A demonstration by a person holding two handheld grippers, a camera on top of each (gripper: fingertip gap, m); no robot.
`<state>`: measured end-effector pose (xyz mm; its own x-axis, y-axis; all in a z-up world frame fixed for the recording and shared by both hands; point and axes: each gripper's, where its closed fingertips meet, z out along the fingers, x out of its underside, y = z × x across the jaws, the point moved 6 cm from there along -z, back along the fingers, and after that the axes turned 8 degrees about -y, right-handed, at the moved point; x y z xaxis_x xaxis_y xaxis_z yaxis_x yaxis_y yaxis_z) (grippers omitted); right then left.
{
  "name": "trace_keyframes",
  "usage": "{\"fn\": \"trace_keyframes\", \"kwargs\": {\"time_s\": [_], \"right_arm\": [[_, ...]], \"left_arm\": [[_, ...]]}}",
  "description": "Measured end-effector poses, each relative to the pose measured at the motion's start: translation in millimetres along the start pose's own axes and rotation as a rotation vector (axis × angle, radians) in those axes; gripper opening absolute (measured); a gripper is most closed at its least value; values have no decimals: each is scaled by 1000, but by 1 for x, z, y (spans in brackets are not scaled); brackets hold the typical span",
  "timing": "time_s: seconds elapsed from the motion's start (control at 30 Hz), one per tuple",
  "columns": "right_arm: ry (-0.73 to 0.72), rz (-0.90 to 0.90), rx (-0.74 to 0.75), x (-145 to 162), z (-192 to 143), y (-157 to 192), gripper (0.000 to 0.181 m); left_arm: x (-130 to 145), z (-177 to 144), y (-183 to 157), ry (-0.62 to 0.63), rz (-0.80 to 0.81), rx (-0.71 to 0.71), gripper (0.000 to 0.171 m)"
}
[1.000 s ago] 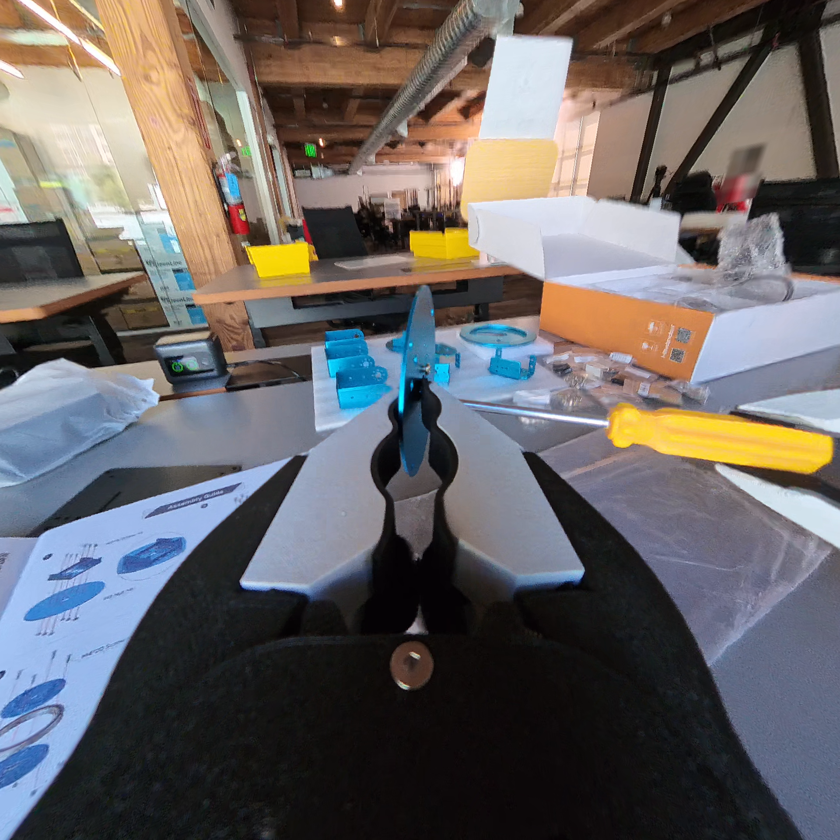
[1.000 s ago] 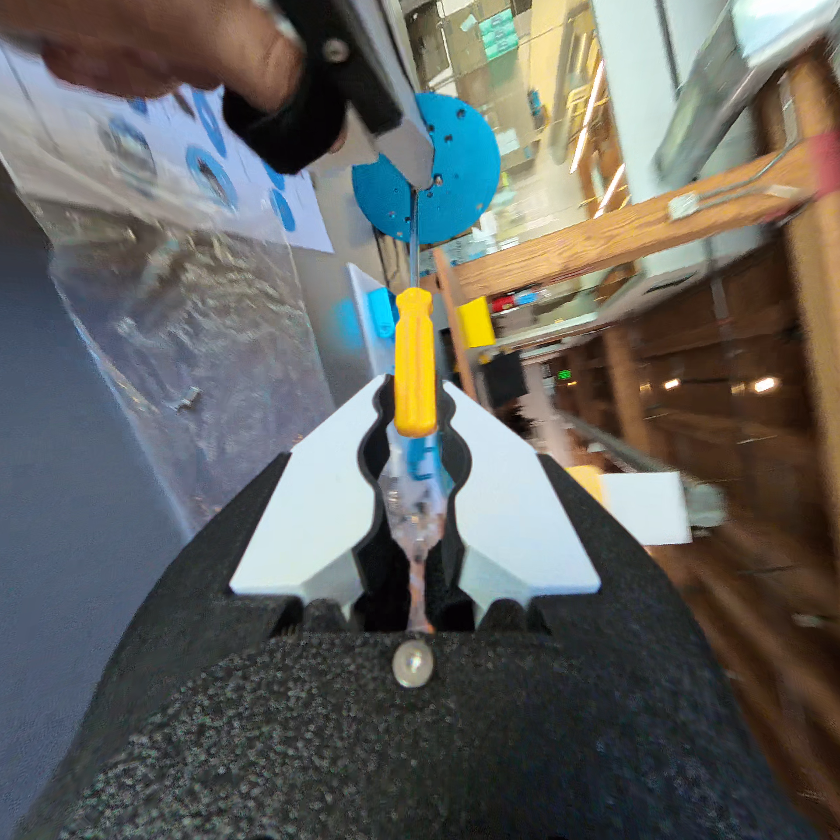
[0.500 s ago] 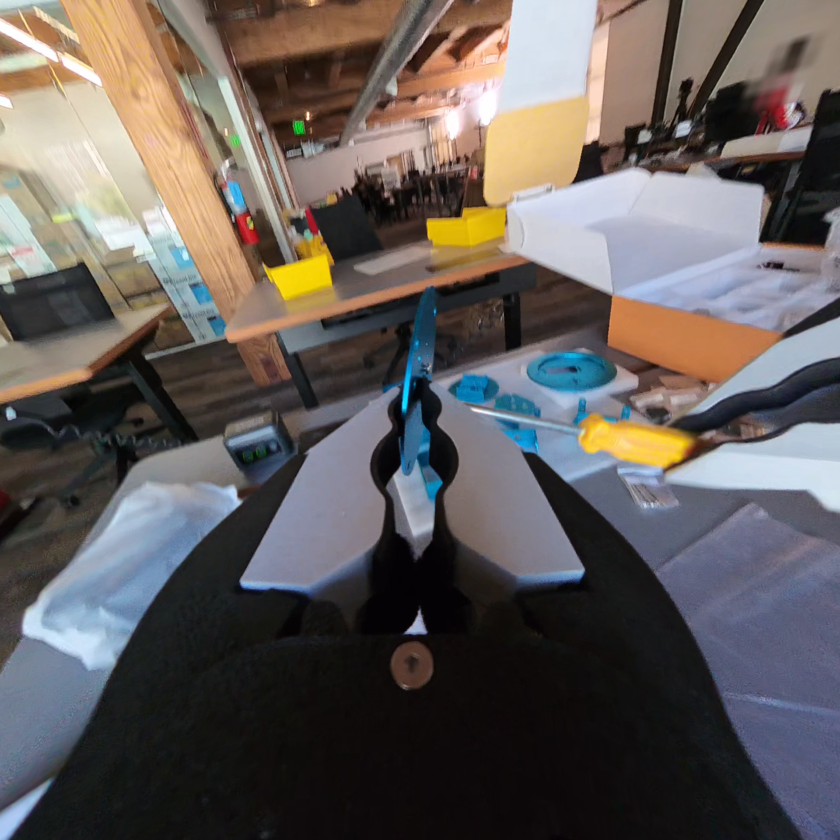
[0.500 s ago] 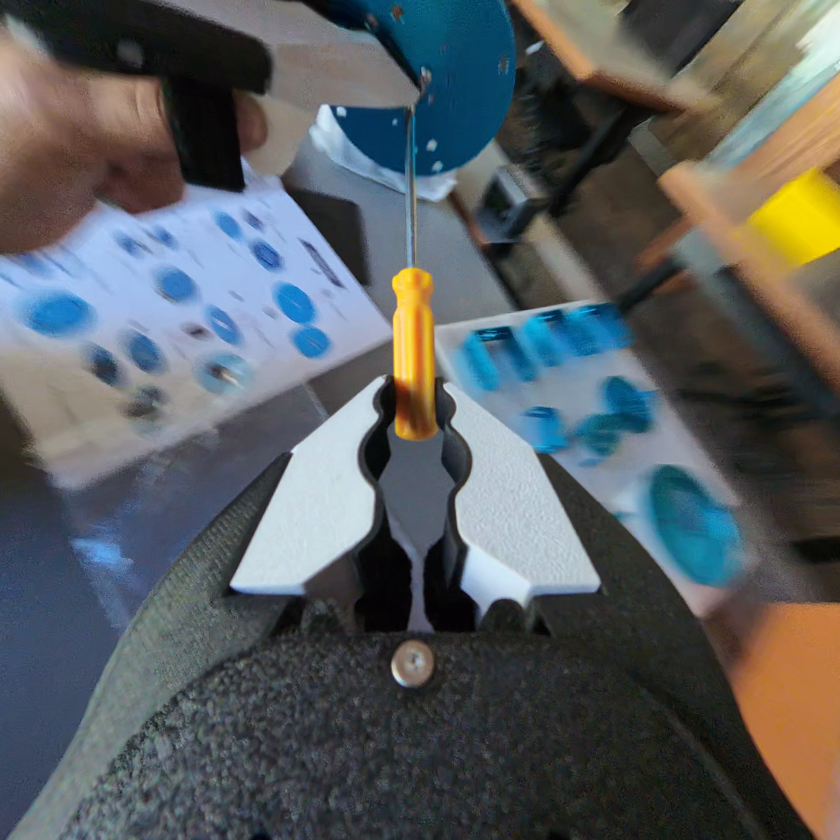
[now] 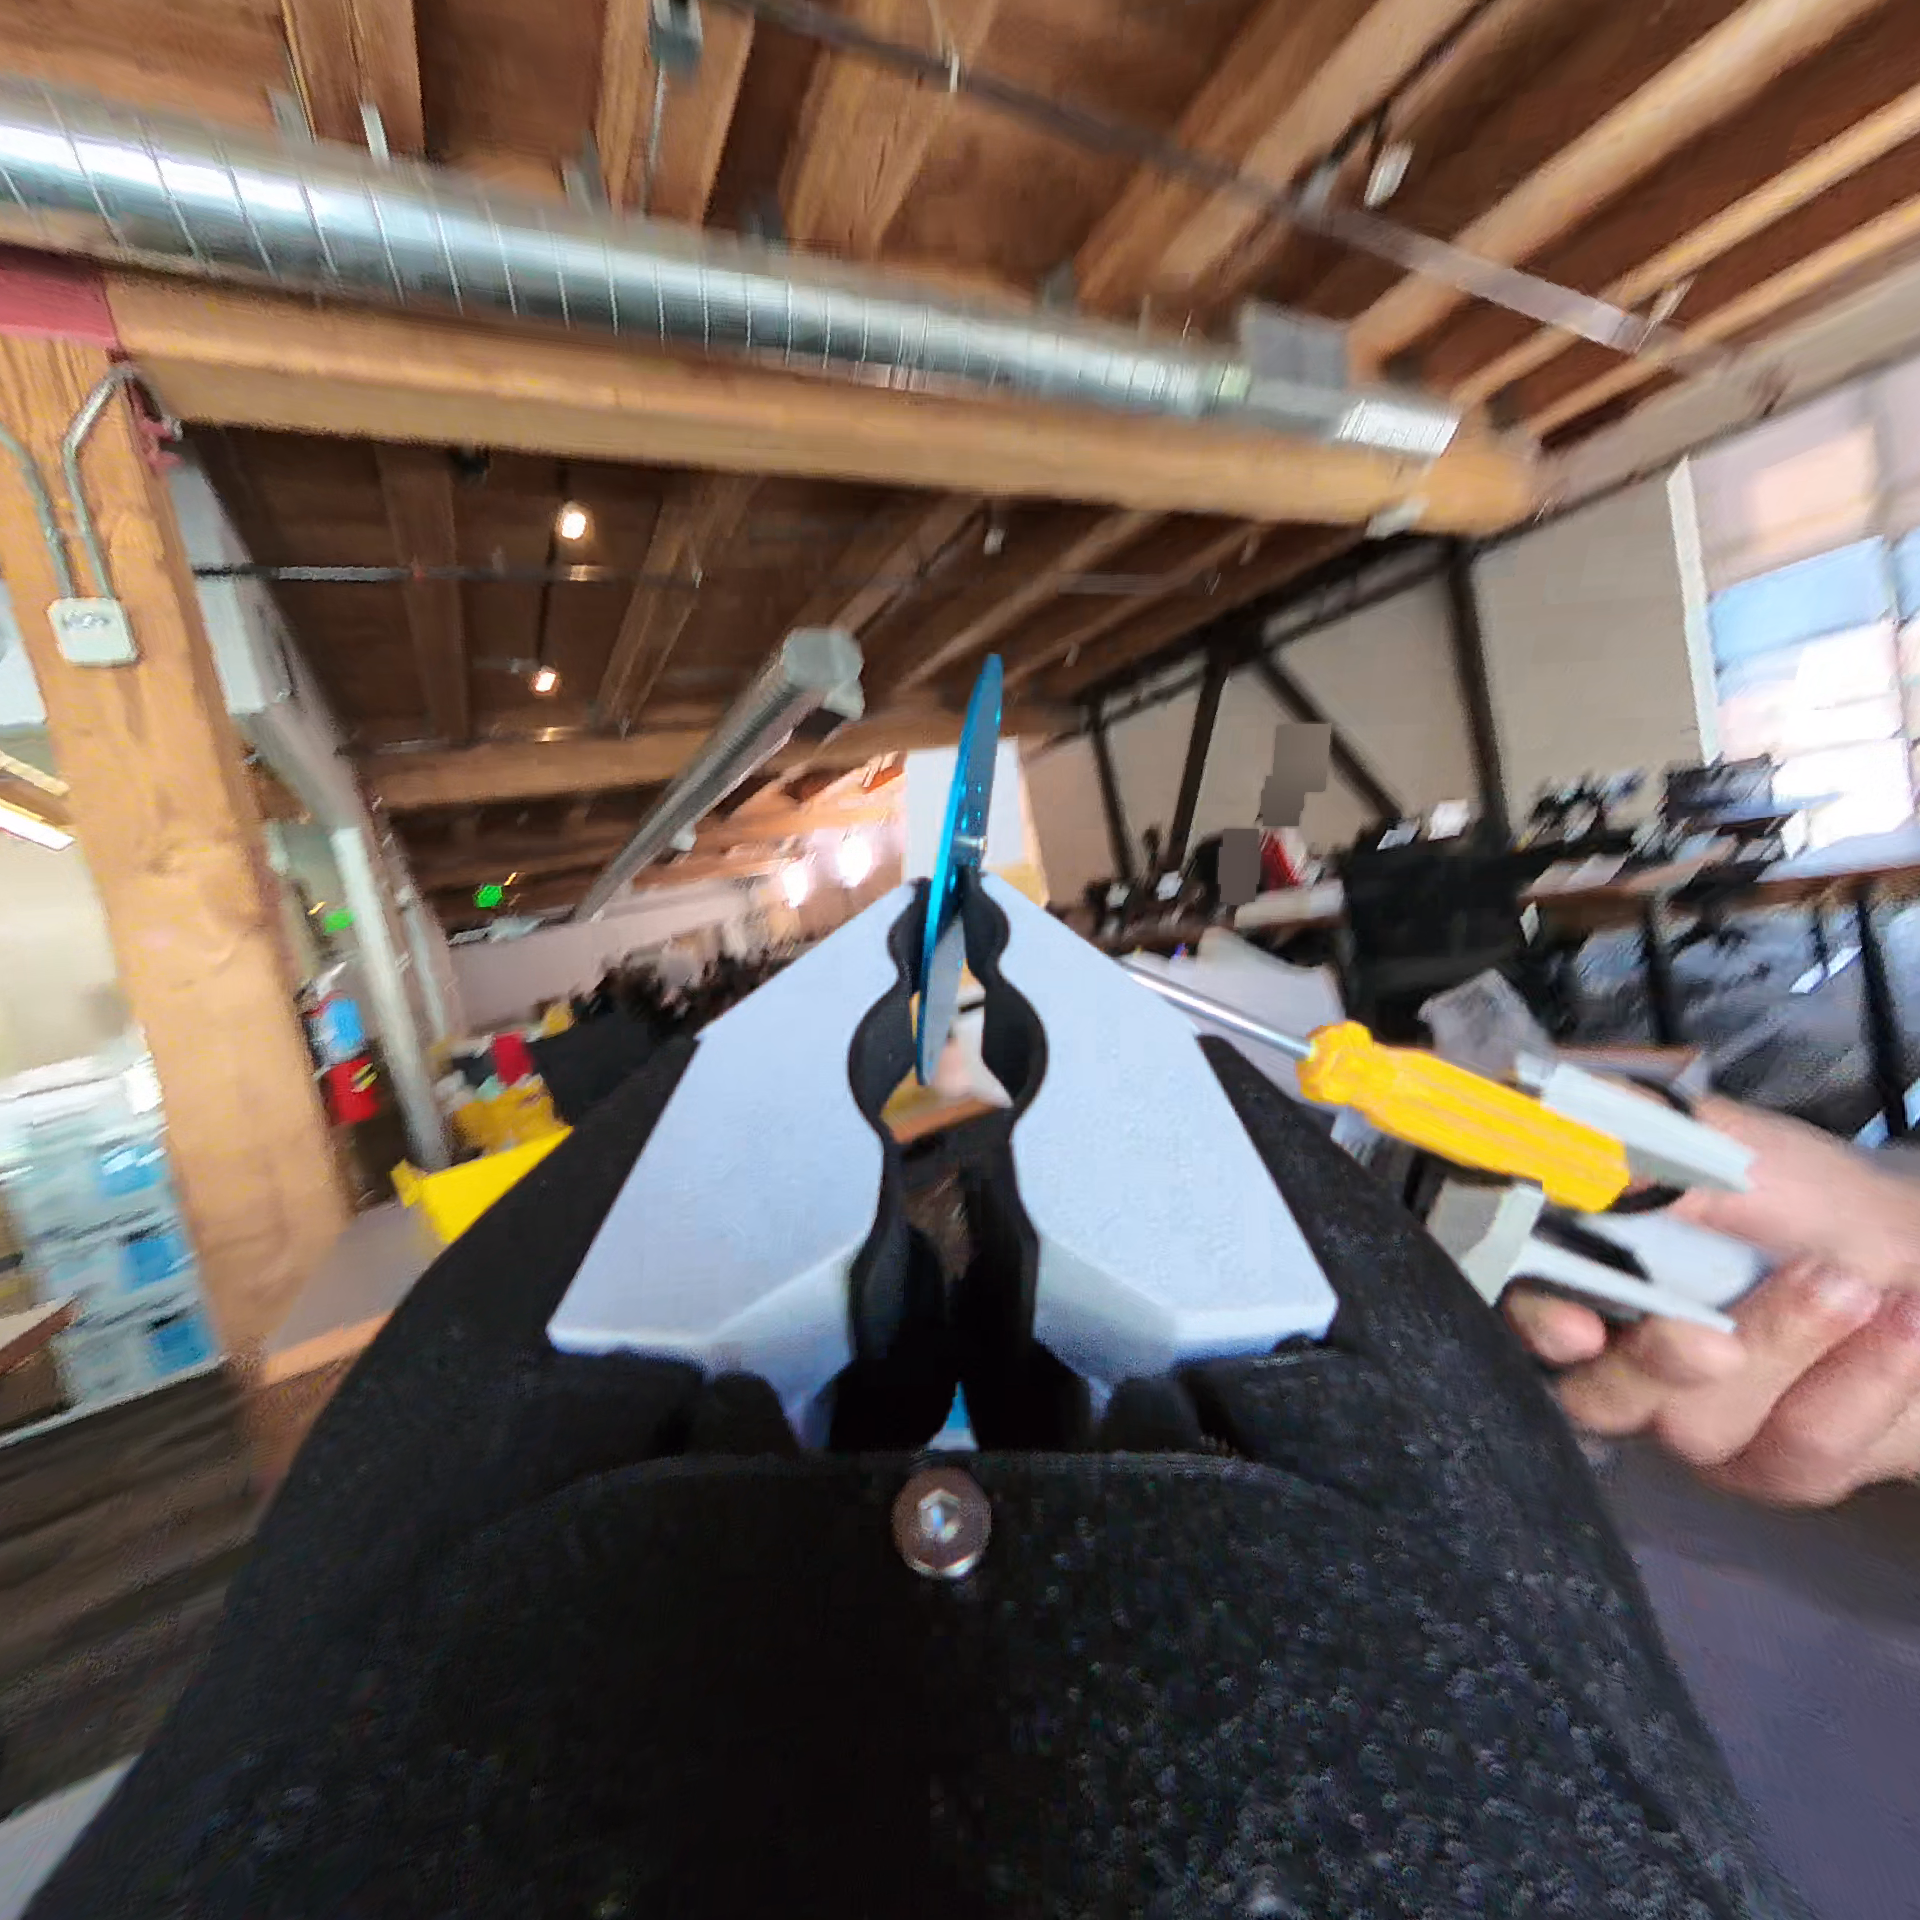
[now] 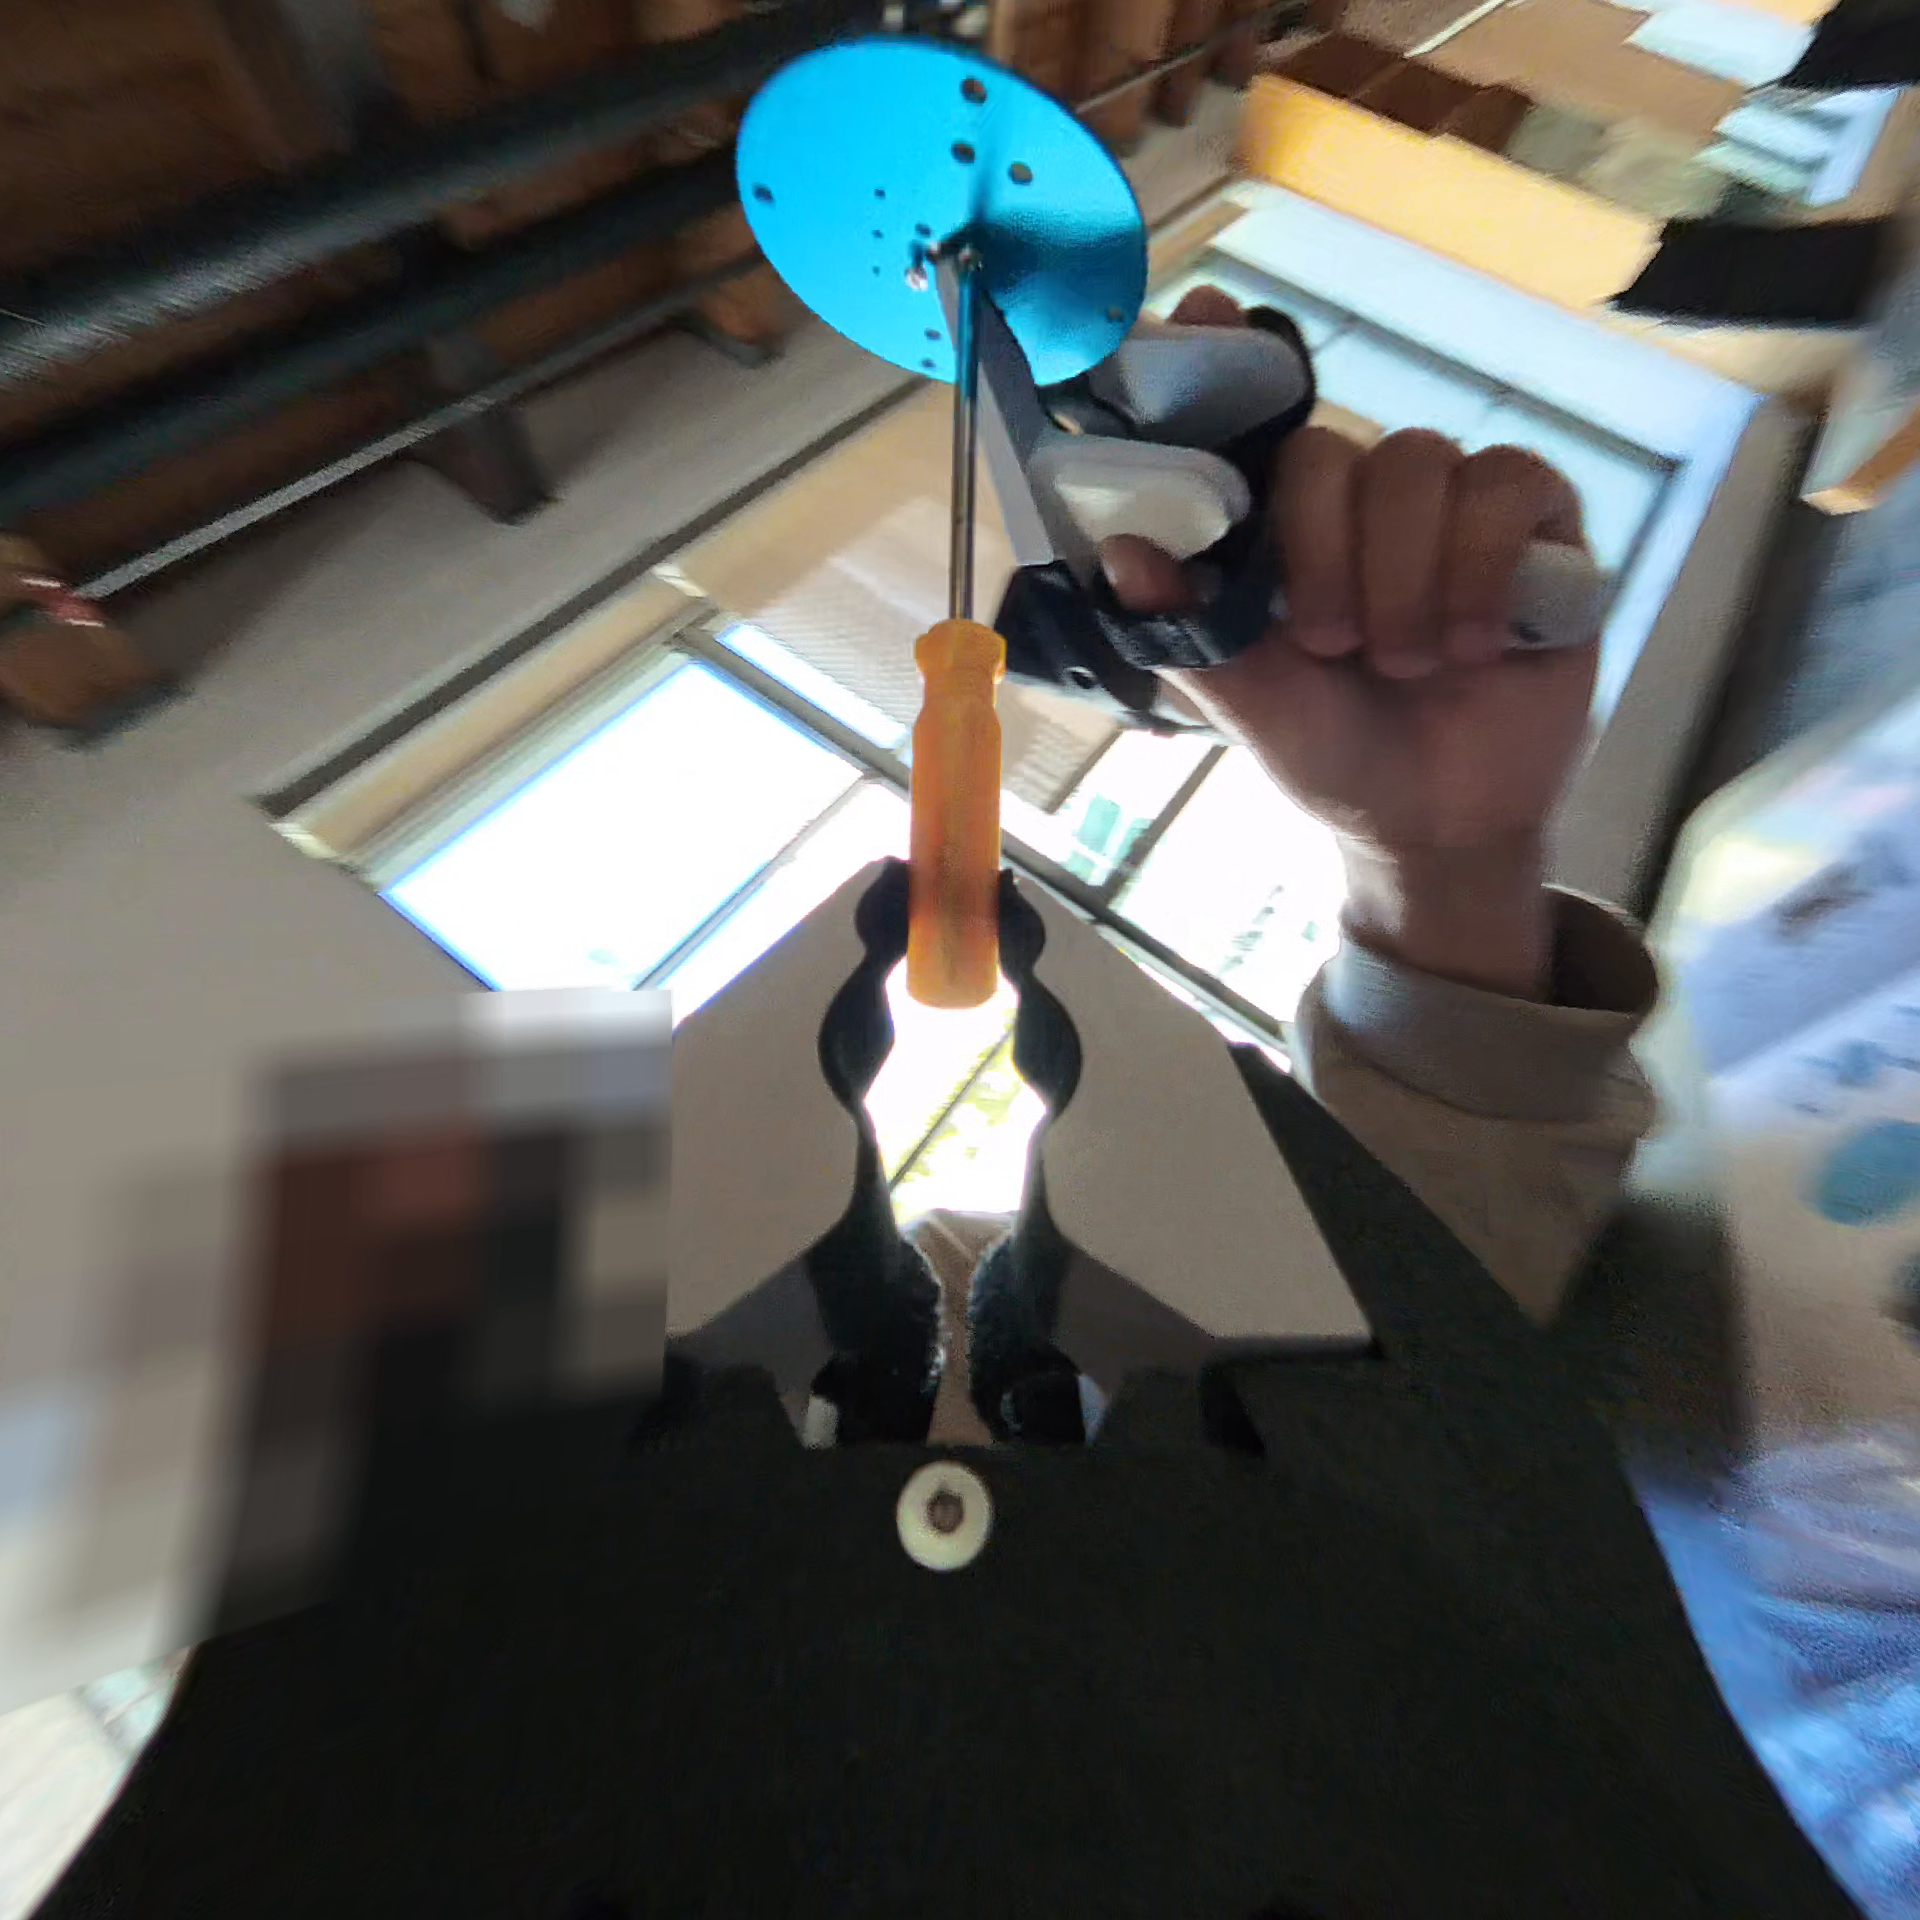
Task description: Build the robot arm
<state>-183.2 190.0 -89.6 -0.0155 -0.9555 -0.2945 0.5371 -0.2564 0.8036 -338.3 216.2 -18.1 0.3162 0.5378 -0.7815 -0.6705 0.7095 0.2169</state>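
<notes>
The left gripper [image 5: 958, 896] clamps a flat round blue metal disc [image 5: 966, 831] edge-on, raised toward the ceiling. The right gripper [image 6: 951, 904] grips a yellow-handled screwdriver [image 6: 954, 821] by its handle end, shaft pointing ahead, tip at a screw on the disc's face.

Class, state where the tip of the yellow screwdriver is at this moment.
In the right wrist view, the yellow screwdriver tip meets the blue disc near its centre, top middle, beside the left gripper.

The left gripper's fingers [image 5: 1101, 1091] hide the screwdriver [image 5: 1455, 1117] tip; the disc [image 5: 961, 862] shows only edge-on.
</notes>
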Motion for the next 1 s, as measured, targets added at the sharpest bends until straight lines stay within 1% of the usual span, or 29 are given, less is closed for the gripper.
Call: {"fn": "trace_keyframes", "kwargs": {"time_s": [0.17,0.3,0.47,0.53,0.57,0.67,0.83,0.93,1.0], "right_arm": [[32,139,-263,32,57,13,16],[35,209,-445,66,106,28,15],[67,292,-621,115,158,36,15],[83,342,-698,132,175,38,15],[74,336,-713,140,184,37,15],[67,391,-782,154,197,33,15],[33,361,-787,164,195,28,15],[35,353,-715,169,186,23,15],[36,282,-621,168,169,23,15]], "left_arm": [[-56,-9,-2,-297,-151,94,6],[-98,-14,-6,-481,-209,199,6],[-144,-33,-18,-729,-283,357,6],[-160,-43,-21,-807,-315,407,6],[-166,-47,-23,-833,-319,421,6],[-179,-55,-27,-865,-306,423,5],[-186,-62,-32,-808,-212,341,5],[-182,-62,-25,-751,-205,275,5],[-171,-60,-17,-664,-211,203,5]]}}
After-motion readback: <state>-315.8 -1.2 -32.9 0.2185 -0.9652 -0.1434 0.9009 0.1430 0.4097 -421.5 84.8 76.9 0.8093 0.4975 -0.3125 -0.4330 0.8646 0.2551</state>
